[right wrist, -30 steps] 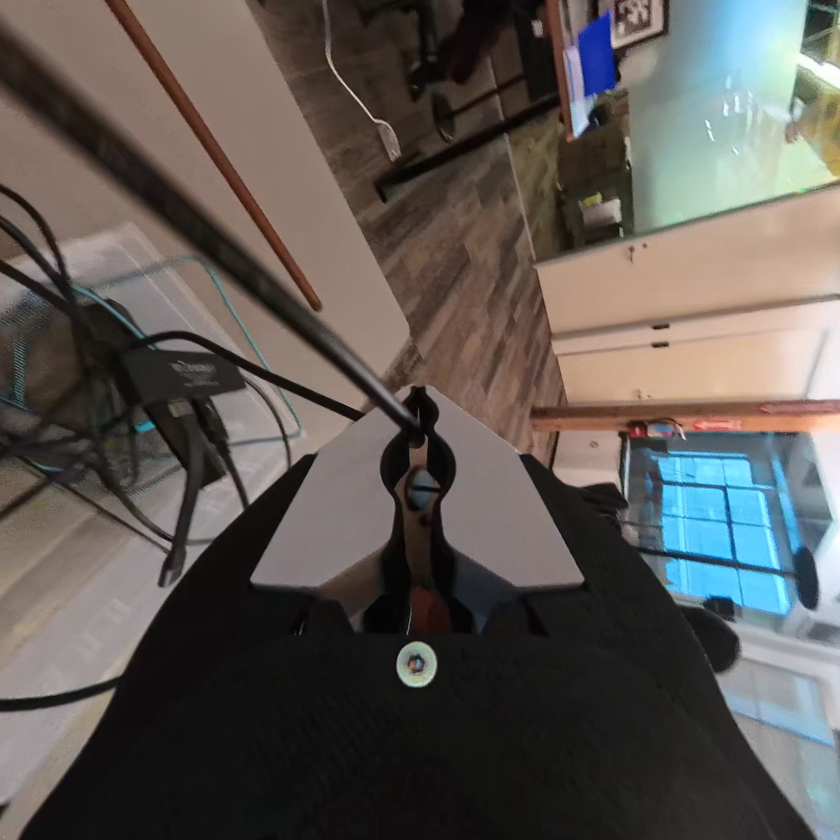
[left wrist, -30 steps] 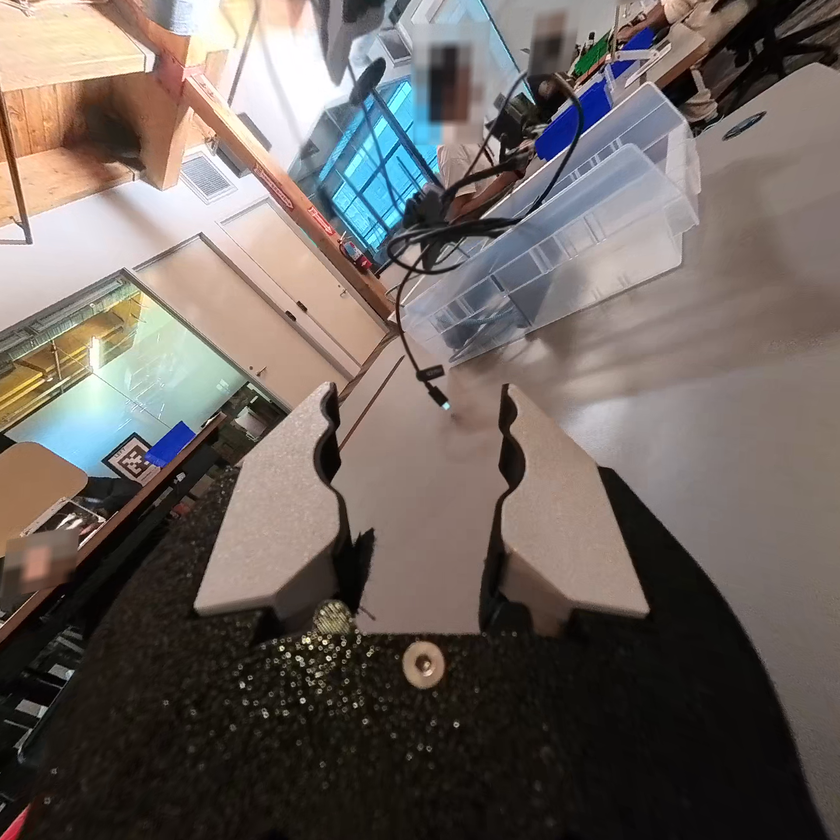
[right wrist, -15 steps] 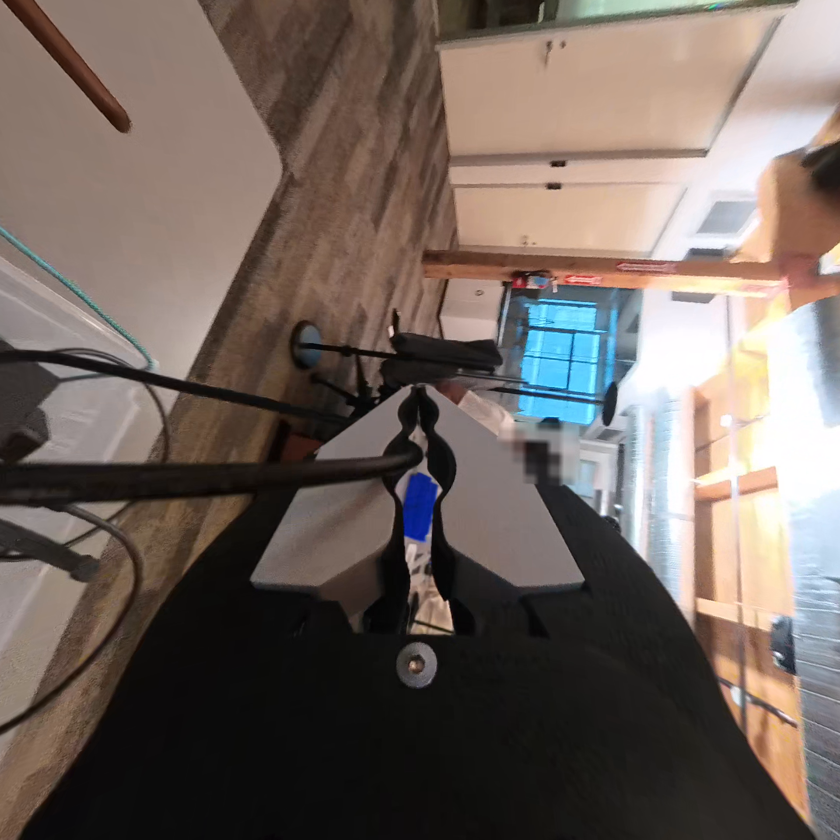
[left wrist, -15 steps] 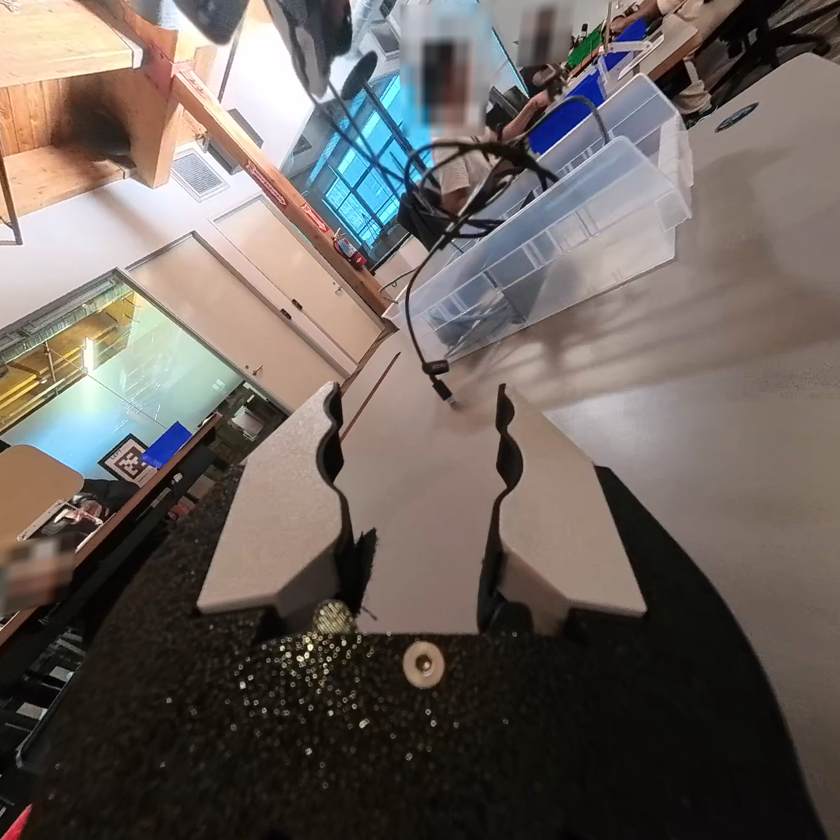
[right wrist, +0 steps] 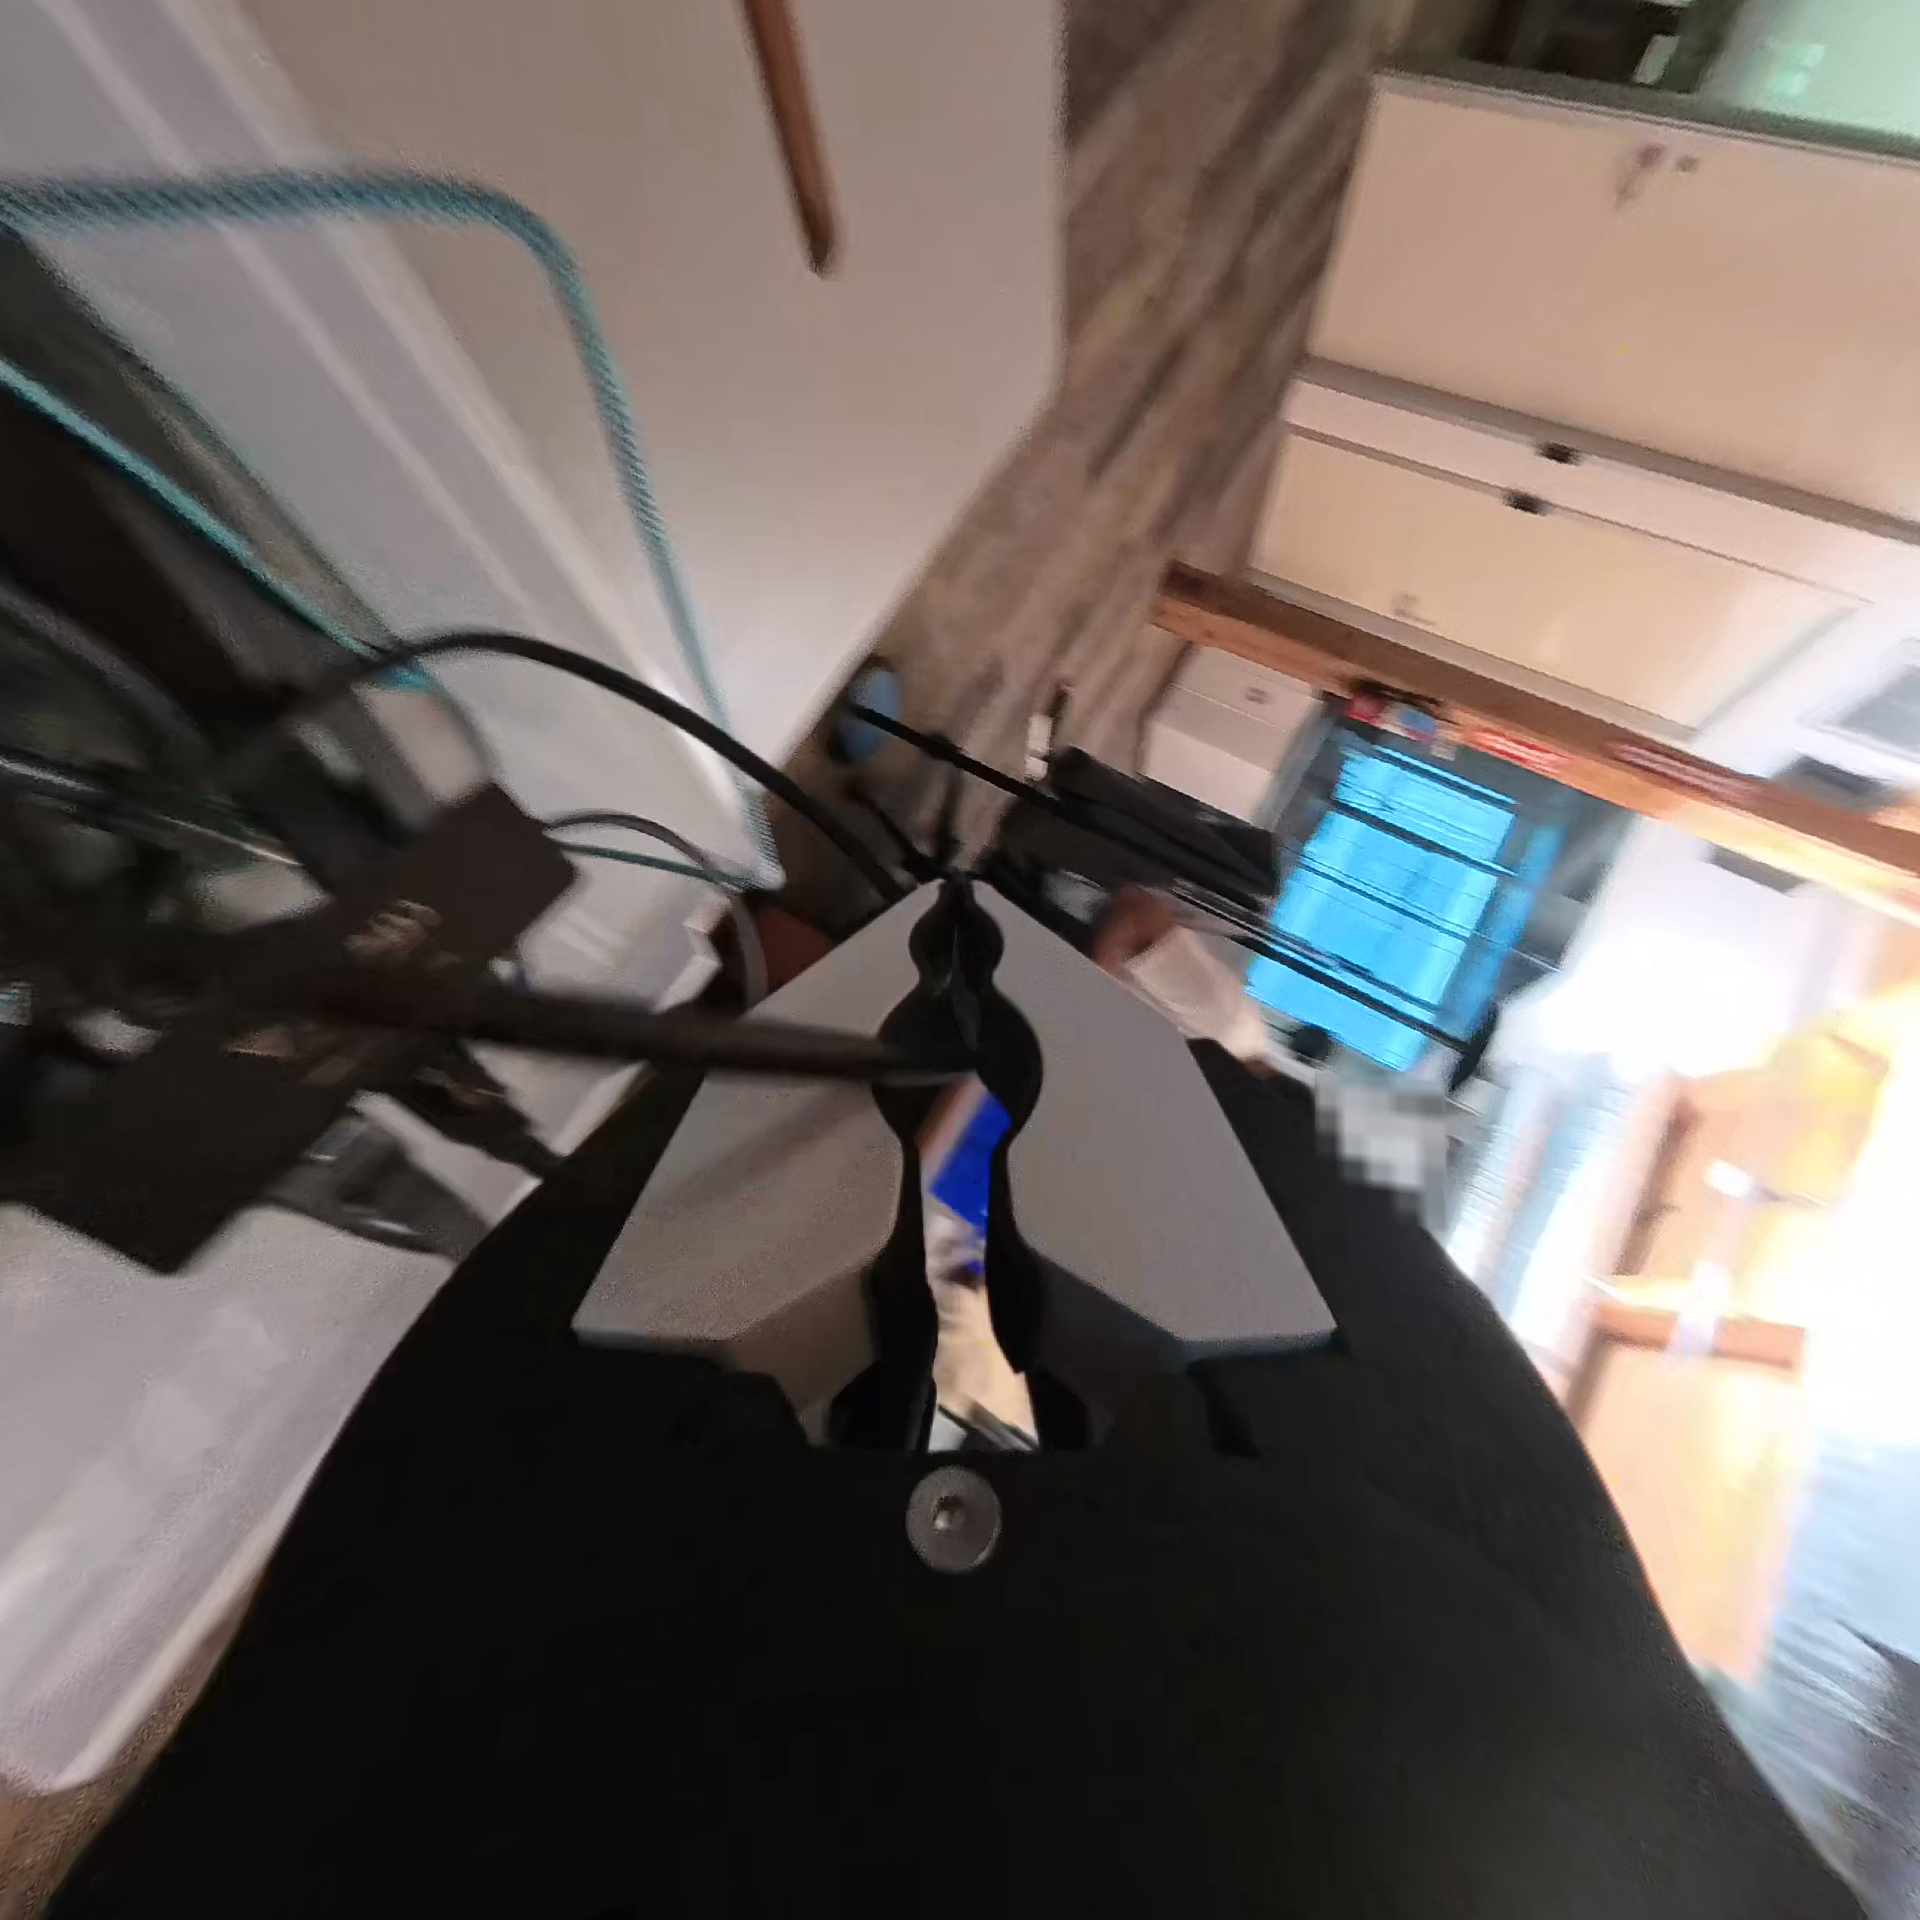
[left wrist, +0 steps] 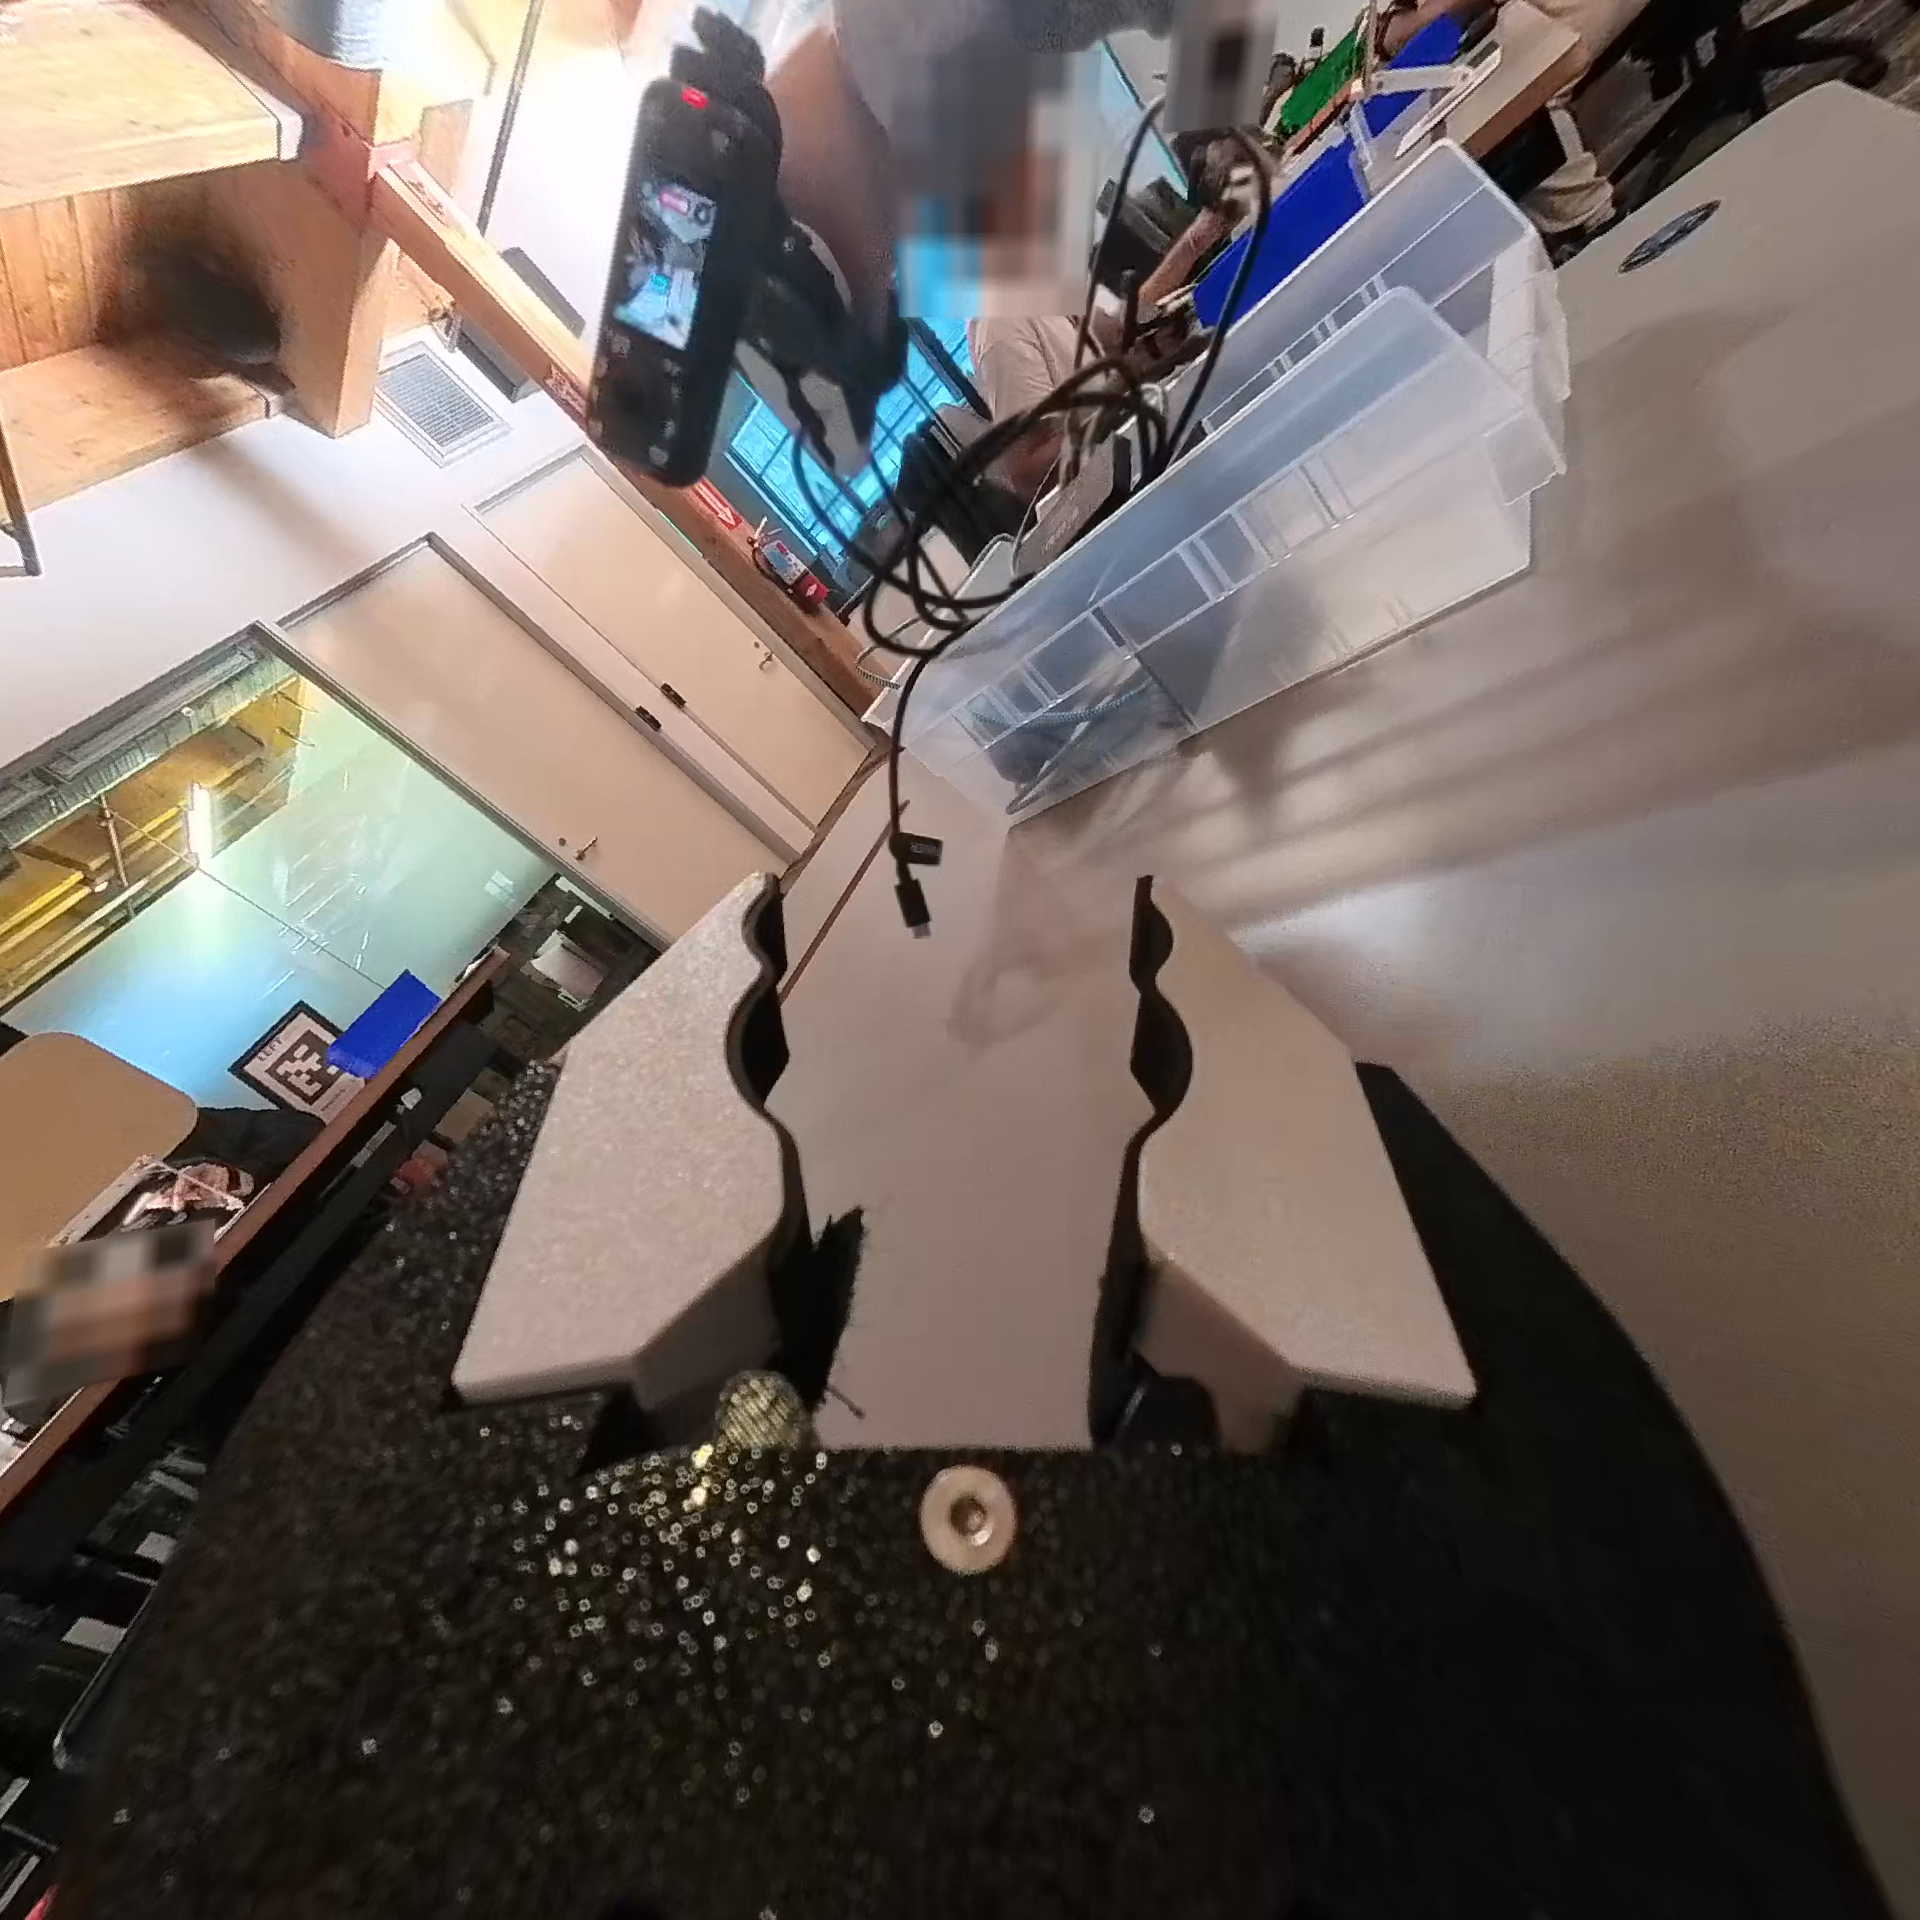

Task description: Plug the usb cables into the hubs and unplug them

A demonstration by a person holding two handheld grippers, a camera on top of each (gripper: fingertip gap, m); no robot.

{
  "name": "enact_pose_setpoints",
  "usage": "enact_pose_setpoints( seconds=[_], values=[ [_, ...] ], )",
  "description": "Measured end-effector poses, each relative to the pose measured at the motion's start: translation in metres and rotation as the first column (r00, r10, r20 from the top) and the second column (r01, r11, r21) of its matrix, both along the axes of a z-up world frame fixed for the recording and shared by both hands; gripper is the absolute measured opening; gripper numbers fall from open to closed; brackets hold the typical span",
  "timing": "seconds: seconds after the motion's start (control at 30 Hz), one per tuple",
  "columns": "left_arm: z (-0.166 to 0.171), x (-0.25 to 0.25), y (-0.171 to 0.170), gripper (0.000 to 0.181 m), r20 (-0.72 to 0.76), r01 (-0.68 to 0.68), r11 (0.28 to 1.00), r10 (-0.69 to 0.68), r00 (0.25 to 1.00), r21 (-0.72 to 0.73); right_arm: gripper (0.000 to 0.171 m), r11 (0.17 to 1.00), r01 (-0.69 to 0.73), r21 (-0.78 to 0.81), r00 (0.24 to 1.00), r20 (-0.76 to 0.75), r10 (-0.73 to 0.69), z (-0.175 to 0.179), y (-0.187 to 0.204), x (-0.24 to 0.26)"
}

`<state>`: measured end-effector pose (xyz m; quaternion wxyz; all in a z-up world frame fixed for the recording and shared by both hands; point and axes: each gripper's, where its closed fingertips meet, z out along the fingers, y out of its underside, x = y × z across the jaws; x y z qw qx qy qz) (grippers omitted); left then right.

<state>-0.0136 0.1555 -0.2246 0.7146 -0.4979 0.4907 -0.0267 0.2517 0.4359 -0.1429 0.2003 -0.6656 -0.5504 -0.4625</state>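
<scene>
Ahead of the left gripper, just beyond its fingertips, a black usb cable is seen hanging with its small plug dangling free above the pale table, touching nothing. The jaws of this gripper are spread wide and nothing is held between them. Farther forward and to the right, two clear plastic bins are set on the table, and the loops of the cable are draped over them. Up and to the left of the fingers, a dark handheld camera unit is carried high in the air.

At the right gripper, the fingers are pressed together and a black cable is pinched between them partway down the jaws, running off to the left. To the left of this tool, a black hub with several leads is shown, heavily blurred; whether the pinched cable is plugged into it cannot be told. A teal braided cable is looped above the hub, over a clear bin
</scene>
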Motion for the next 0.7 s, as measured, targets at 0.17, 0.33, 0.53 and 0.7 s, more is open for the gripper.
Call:
enact_pose_setpoints(
  seconds=[0.17, 0.33, 0.53, 0.7],
  values=[
    [-0.002, 0.001, -0.001, 0.064, -0.015, 0.003, 1.000, -0.003, 1.000, 0.004, 0.000, 0.963, 0.054, -0.263, 0.965, -0.235, -0.118, -0.065, -0.023, -0.015],
    [-0.002, 0.002, -0.001, 0.063, -0.028, 0.003, 1.000, -0.003, 1.000, 0.009, 0.000, 0.910, 0.086, -0.406, 0.926, -0.305, -0.223, -0.117, -0.035, -0.018],
    [-0.002, 0.001, -0.001, 0.063, -0.029, 0.001, 1.000, -0.001, 1.000, 0.006, 0.000, 0.894, 0.128, -0.430, 0.877, -0.372, -0.305, -0.127, -0.031, -0.018],
    [-0.005, 0.003, -0.002, 0.061, -0.043, 0.010, 1.000, -0.010, 0.999, 0.000, 0.036, 0.854, 0.139, -0.501, 0.801, -0.451, -0.395, -0.091, -0.043, -0.031]
  ],
)
